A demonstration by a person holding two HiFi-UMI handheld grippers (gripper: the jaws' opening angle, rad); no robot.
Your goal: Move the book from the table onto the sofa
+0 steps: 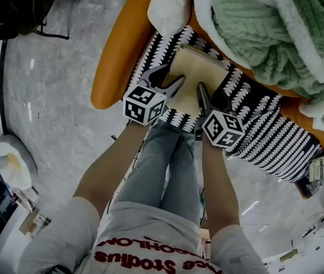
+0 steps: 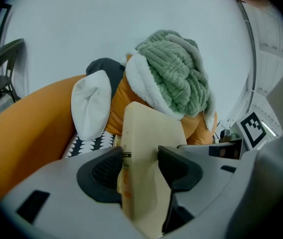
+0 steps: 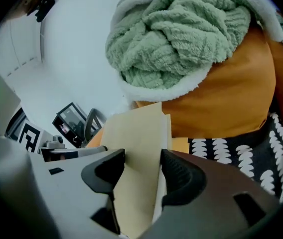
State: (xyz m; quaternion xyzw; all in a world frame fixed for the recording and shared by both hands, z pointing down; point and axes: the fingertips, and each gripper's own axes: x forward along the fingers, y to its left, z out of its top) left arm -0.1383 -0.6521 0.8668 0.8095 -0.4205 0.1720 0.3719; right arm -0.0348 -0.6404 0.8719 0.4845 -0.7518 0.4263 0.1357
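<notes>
Grey marbled floor [image 1: 59, 79] runs under an orange sofa [image 1: 116, 56] whose seat is covered by a black-and-white patterned throw [image 1: 270, 133]; a green knitted blanket [image 1: 264, 21] with white fleece lining is heaped at the back, and a white pillow [image 1: 170, 4] sits beside it.

From where the person stands, the book [image 1: 196, 73] is over the patterned throw at the front of the seat, held between both tools; it is a plain cream slab with no picture on the cover that faces up; in the right gripper view a paler layer of pages shows along one edge of the book [image 3: 136, 148].

Its long axis runs from the person's knees away toward the sofa back and the green blanket, skewed a little to the right in the head view; the broad cover faces upward.

The left gripper [image 1: 172, 83] is clamped on the book's near left corner, dark pads pressed to both faces of the book [image 2: 149, 133]; the right gripper [image 1: 210, 99] grips the near right corner the same way.

Both tools cover the book's near edge; a small dark mark and orange smudges on its edge are too small to read; whether it rests on the throw or hangs just above, I cannot tell; the picture edge cuts off the sofa's far end.
</notes>
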